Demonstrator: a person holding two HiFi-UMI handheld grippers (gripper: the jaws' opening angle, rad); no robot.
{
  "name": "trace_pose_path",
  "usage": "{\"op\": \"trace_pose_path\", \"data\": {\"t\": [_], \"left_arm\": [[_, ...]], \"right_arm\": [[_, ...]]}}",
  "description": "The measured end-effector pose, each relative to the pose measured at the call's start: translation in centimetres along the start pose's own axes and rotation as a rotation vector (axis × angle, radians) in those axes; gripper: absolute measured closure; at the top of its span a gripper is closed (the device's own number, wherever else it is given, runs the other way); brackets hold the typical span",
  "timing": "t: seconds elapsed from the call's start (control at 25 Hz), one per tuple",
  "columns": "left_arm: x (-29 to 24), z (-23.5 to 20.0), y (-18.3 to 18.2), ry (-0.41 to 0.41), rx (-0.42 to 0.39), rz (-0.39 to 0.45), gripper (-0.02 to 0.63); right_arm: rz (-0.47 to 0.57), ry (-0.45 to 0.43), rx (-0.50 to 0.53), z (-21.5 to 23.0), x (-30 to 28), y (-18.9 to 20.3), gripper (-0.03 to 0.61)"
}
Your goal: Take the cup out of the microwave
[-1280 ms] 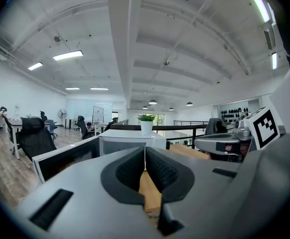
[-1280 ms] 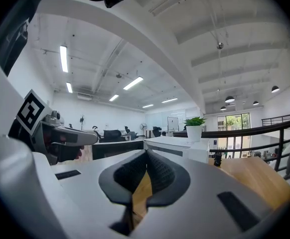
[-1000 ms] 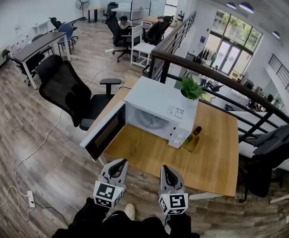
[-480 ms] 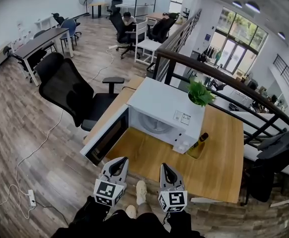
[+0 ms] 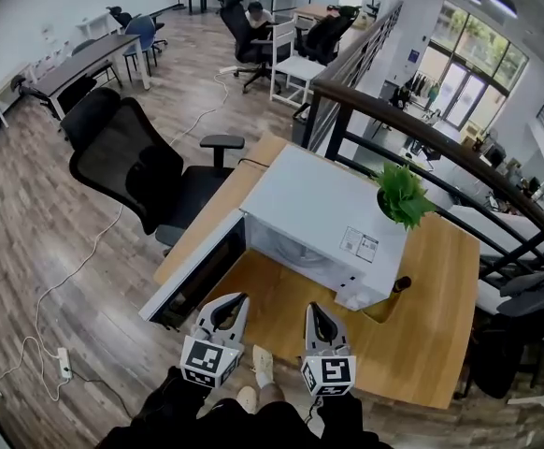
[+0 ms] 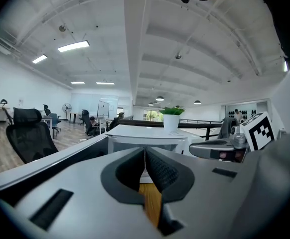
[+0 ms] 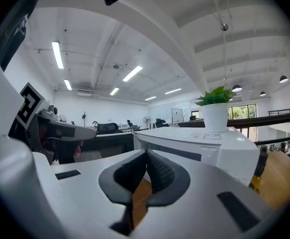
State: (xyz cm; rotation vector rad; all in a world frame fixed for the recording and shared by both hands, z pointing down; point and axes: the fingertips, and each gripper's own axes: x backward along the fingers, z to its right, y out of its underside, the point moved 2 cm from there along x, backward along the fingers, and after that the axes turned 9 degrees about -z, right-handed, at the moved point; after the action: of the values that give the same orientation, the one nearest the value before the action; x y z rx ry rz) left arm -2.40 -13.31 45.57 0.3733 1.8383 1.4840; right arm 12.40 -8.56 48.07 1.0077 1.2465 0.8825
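A white microwave (image 5: 321, 215) stands on the wooden table (image 5: 431, 344), its door (image 5: 190, 277) swung wide open to the left. The cooking chamber is hidden from above, and no cup shows in any view. My left gripper (image 5: 237, 300) and right gripper (image 5: 313, 312) hover side by side over the table's near edge, both pointing at the microwave's front. In the left gripper view the microwave (image 6: 144, 136) lies just past the left gripper (image 6: 145, 156), whose pads meet with nothing between them. The right gripper (image 7: 146, 158) is likewise shut and empty before the microwave (image 7: 205, 144).
A potted plant (image 5: 404, 196) sits on the microwave's top. A dark bottle (image 5: 399, 286) stands in a yellow holder right of the microwave. A black office chair (image 5: 127, 162) is left of the table, a black railing (image 5: 422, 138) behind it. A power strip (image 5: 64, 363) lies on the floor.
The microwave and table have drawn nearer and lower in the head view. Both grippers now reach over the table's edge, closer to the open door. Their jaws stay shut.
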Motion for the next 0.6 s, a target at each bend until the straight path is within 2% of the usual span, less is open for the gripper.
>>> {"op": "trace_pose_path", "data": {"t": [0.44,0.6], "left_arm": [[-9.5,-3.9,1.9,-0.007,0.045,-0.076,0.586],[-11.8,-4.9,3.0,-0.010,0.061,-0.100,0.586]], "right_arm": [[-0.093,-0.035,-0.020,4.1,-10.7,2.8,0.563],[-0.109,-0.023,-0.039,5.2,-13.6,4.0,0.563]]}}
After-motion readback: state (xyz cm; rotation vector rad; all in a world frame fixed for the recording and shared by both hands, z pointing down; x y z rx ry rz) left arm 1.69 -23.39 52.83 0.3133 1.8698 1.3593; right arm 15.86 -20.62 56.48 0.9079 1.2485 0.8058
